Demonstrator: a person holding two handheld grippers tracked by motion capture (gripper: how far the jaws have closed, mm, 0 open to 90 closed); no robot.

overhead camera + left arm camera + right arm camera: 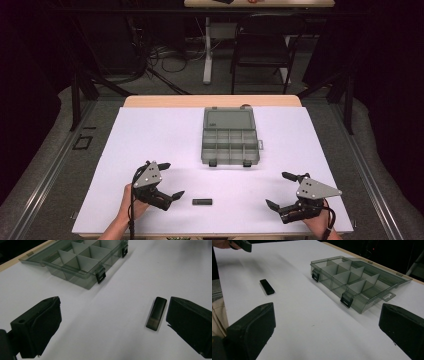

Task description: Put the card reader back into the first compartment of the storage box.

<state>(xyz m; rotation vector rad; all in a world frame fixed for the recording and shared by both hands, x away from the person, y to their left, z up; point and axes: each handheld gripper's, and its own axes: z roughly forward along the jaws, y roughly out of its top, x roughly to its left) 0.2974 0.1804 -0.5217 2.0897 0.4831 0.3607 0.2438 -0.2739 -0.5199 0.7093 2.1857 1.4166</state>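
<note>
A small flat black bar [202, 202] lies on the white table sheet [165, 135], near the front edge. It also lies just left of the right jaw in the left gripper view [156, 313] and at upper left in the right gripper view [267, 286]. My left gripper [167, 180] stands open a short way to the left of it, nothing between its jaws. My right gripper [281, 190] is open at the front right, well apart from the bar. A clear grey compartment box [230, 140] sits open mid-table, its lid laid back.
The box [75, 261] [352, 280] has several empty divided cells and two black latches at its front. Beyond the table's far edge stand a dark chair [262, 45] and cables on the floor. The left gripper's tip [242, 244] peeks into the right gripper view.
</note>
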